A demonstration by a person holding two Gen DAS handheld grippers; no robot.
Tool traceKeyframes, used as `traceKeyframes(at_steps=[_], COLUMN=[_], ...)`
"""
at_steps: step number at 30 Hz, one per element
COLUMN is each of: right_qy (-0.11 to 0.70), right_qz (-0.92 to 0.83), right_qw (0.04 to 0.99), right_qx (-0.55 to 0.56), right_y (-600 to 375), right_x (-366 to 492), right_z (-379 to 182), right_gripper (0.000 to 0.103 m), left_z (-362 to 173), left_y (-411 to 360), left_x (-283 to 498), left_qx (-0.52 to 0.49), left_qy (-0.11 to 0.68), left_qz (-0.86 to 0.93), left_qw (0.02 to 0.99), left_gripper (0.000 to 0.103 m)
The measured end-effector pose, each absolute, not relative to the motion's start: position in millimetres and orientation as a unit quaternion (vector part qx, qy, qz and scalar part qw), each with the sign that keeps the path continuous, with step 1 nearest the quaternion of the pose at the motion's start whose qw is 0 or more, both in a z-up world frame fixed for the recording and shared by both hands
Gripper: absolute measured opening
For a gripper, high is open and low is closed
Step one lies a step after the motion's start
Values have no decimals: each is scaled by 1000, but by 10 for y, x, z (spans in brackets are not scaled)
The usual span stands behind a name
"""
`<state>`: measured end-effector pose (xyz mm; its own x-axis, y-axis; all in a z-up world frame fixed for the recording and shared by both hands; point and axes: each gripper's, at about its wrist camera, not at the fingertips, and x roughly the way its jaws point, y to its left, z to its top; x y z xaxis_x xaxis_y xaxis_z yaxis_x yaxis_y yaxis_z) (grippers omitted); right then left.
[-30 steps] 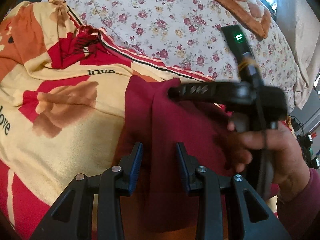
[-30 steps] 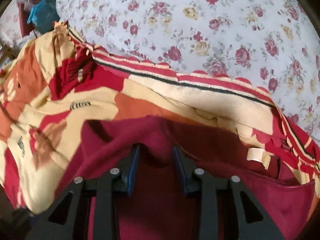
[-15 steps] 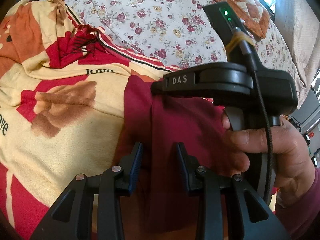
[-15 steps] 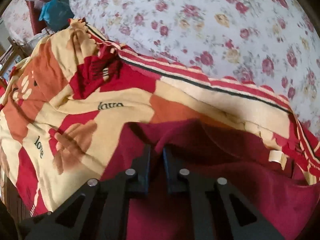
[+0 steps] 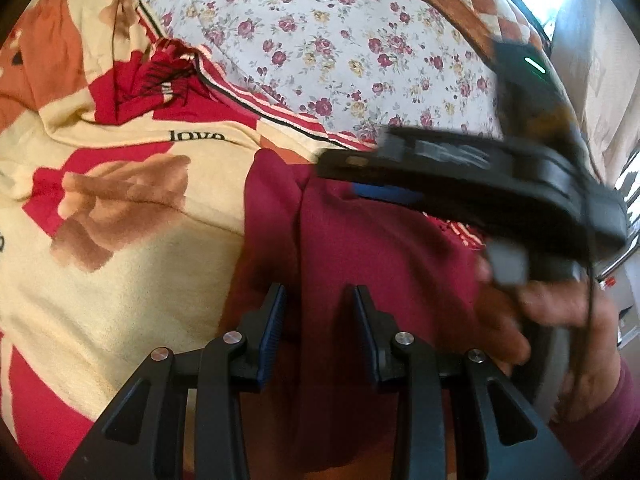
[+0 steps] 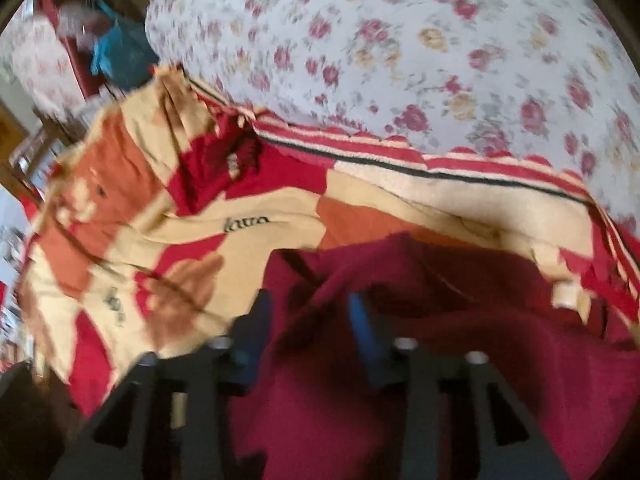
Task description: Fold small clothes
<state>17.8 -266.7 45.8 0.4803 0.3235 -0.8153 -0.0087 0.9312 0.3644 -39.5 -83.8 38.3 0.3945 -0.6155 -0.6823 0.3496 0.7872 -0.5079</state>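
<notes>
Maroon knit, soft and slack, between two tools

Maroon cloth [image 5: 384, 264] lay bunched on a patterned blanket [image 5: 120, 264] spread over a bed with a floral sheet [image 5: 320, 40]. It looked like a light, limp knit: it sagged into deep creases, stood up nowhere, and would likely drape from any point it was lifted by. Nothing about it seemed fragile or slippery, though a single layer could slide out of a shallow pinch.

Left tool [image 5: 318, 332] sat with its fingers a little apart, a raised fold of the cloth running between them; whether the pads actually pressed on that fold could not be told. Right tool [image 6: 310, 332], blurred in its own view, had just been opening, and its fingers stood apart with cloth lying between them but not clamped. From the left view, a hand [image 5: 552, 320] carried that tool above the cloth's right side.

Best hold, as I judged it, was an edge or corner, taken deep enough to catch every layer, with both tools well apart so the fabric stayed taut for a fold. A pale tag [image 6: 564, 296] showed near the far right edge.
</notes>
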Motion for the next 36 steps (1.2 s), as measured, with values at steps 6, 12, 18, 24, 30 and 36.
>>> traceKeyframes(at_steps=[6,12,18,24,30,36], right_qy=[496,499,484,491,498,511], right_qz=[76,63,62,70,73,85], right_qw=[849,845,847,837,828,821], right_qx=[165,182,211,231,246,239], right_y=[-2960,-3128,-3194,-3300,-3330,-3238], right_x=[-398,-720,-891,-930,-862,-578], right_z=[442,385,399,395,429,525], right_gripper=[56,57,59,66,69,77], left_z=[346,377,495,430,317,278], left_y=[-740,-780,-693,-496,-422,-655], left_x=[-353,-404,-442,-350,-285,-357], left_qx=[-188,-177,-178,-208,-256,-207], left_qy=[472,461,437,443,461,479], left_qz=[-303,-315,-328,-274,-266,-282], left_qw=[806,810,818,828,807,805], left_gripper=[15,23,33,58,58,58])
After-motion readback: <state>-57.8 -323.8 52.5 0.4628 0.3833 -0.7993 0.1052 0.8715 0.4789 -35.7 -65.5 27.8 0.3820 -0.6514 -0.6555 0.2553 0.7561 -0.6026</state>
